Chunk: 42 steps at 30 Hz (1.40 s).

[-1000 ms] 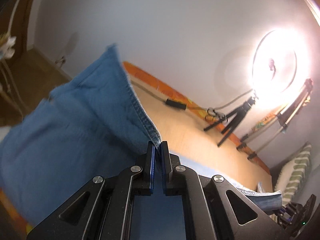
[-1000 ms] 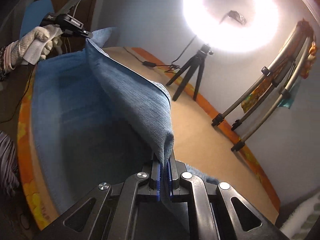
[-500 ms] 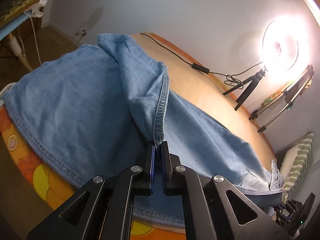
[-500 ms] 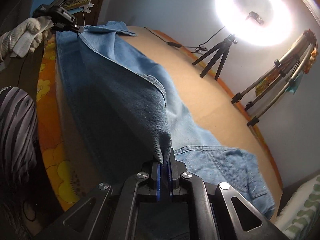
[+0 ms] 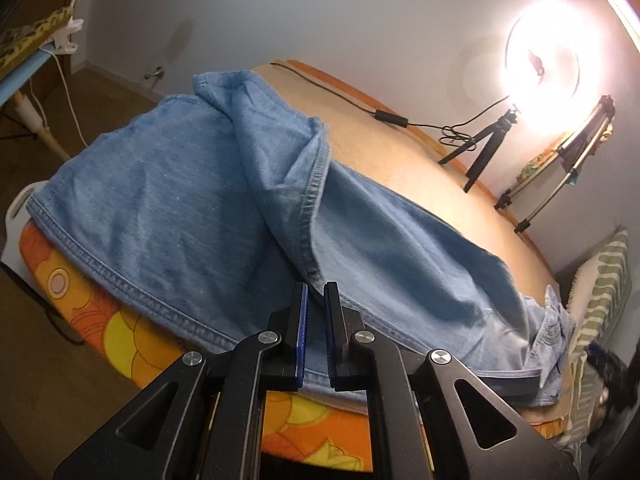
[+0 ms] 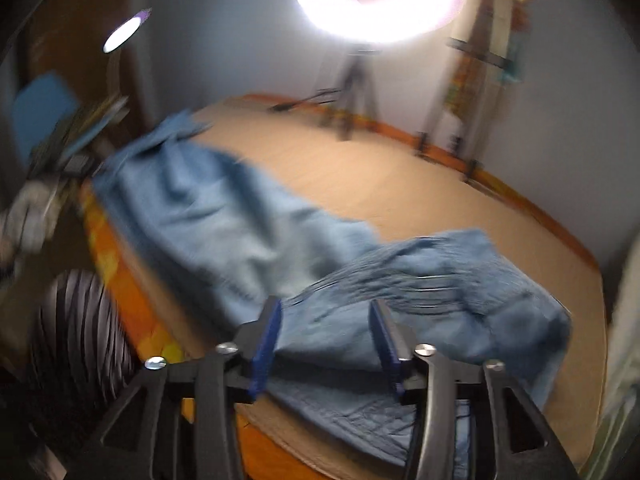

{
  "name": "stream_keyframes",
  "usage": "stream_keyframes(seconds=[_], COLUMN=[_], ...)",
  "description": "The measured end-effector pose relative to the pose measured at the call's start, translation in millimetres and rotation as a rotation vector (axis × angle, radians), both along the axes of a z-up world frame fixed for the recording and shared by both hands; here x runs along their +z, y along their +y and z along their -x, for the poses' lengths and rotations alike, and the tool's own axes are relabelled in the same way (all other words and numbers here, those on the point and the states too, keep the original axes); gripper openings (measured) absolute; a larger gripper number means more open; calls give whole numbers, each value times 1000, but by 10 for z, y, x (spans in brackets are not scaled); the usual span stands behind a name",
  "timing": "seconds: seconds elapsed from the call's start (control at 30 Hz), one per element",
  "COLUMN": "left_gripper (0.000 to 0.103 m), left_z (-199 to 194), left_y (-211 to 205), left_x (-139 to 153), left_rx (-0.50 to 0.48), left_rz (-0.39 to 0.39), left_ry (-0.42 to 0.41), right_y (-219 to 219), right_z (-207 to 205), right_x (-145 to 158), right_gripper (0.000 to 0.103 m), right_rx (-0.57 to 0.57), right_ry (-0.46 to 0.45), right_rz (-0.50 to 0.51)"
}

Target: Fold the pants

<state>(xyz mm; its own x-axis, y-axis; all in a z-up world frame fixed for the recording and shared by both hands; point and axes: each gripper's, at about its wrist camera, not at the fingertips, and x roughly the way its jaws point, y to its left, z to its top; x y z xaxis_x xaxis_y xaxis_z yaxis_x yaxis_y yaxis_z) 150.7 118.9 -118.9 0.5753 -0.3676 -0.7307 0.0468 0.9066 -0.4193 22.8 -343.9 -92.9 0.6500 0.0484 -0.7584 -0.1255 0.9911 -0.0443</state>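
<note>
Left gripper (image 5: 314,300) has its jaws slightly parted, the hem just off the tips, not pinched. Right gripper (image 6: 326,316) gapes wide over blurred denim. Jeans (image 5: 180,208) sprawl ahead of both across the tan bed (image 5: 392,152), orange floral edge below. Ring light (image 5: 542,68) blazes beyond on its tripod, against the white wall.
</note>
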Motion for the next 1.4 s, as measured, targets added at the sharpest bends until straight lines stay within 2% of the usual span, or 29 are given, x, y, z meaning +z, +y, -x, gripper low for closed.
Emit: stream_keyframes(seconds=[0.07,0.13,0.27,0.37,0.5,0.6,0.7,0.83,0.93,0.97,1.03,1.07,1.1,1.17,1.27,1.4], left_gripper=[7,7,30,31,38,38,38,38,46,47,47,47,47,47,48,48], left_z=[32,68,55,20,-31,-44,-40,-29,11,15,11,3,-6,-8,9,6], left_y=[-80,-207,-537,-786,-1059,-1266,-1420,-1565,-1646,-1664,-1703,-1716,-1730,-1744,-1741,-1745], left_x=[60,120,170,135,34,-25,-79,-142,-169,-176,-219,-247,-263,-302,-303,-306], left_rx=[-30,-79,-203,-302,-397,-469,-520,-589,-636,-643,-661,-663,-665,-670,-683,-685], left_rz=[-6,-18,9,14,-22,-77,-124,-119,-112,-113,-107,-106,-107,-117,-126,-127], left_ry=[-15,-34,-34,-8,48,61,61,74,74,73,83,91,96,99,81,74], right_y=[-190,-338,-508,-633,-779,-881,-912,-898,-937,-964,-1012,-1027,-1048,-1089,-1187,-1300], right_z=[-146,-343,-792,-1113,-1421,-1661,-1775,-1875,-1851,-1818,-1739,-1708,-1652,-1545,-1344,-1120], right_x=[77,93,-47,-206,-354,-530,-636,-760,-852,-879,-915,-924,-913,-823,-610,-393], right_gripper=[66,67,67,67,68,68,68,67,56,49,41,33,19,1,0,0], right_rx=[-112,-201,-339,-444,-555,-639,-668,-659,-659,-665,-658,-656,-654,-673,-685,-697], right_ry=[20,51,111,148,198,271,310,357,387,393,392,390,378,332,243,189], right_rz=[-51,-87,-129,-170,-164,-91,-56,9,41,38,-2,-15,-35,-53,-131,-214])
